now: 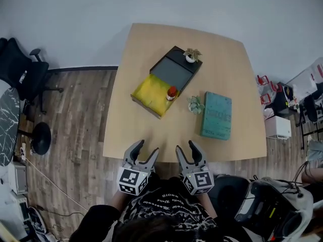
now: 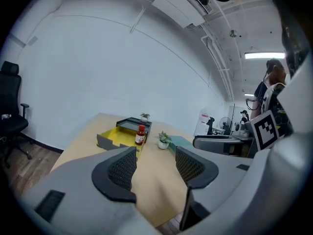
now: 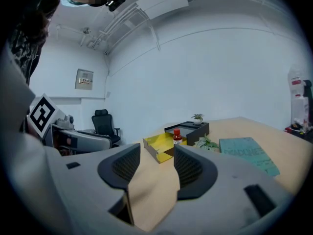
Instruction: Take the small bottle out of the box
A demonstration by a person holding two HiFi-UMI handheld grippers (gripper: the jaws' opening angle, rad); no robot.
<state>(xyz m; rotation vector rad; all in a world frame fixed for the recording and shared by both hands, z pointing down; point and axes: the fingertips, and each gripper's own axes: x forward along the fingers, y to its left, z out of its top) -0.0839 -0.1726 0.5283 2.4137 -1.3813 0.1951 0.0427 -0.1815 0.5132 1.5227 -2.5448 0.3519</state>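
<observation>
The wooden table bears an open box, a potted plant and a teal book.

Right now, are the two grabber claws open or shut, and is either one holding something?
Left gripper: open, holding nothing.
Right gripper: open, holding nothing.

pale wooden table on wood-plank floor, plain white wall behind, black office chair at left

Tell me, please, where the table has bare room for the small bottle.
Bare table runs along the near edge, in front of the yellow box and teal book; also the far right corner. Crowded between box, potted plant and book.
</observation>
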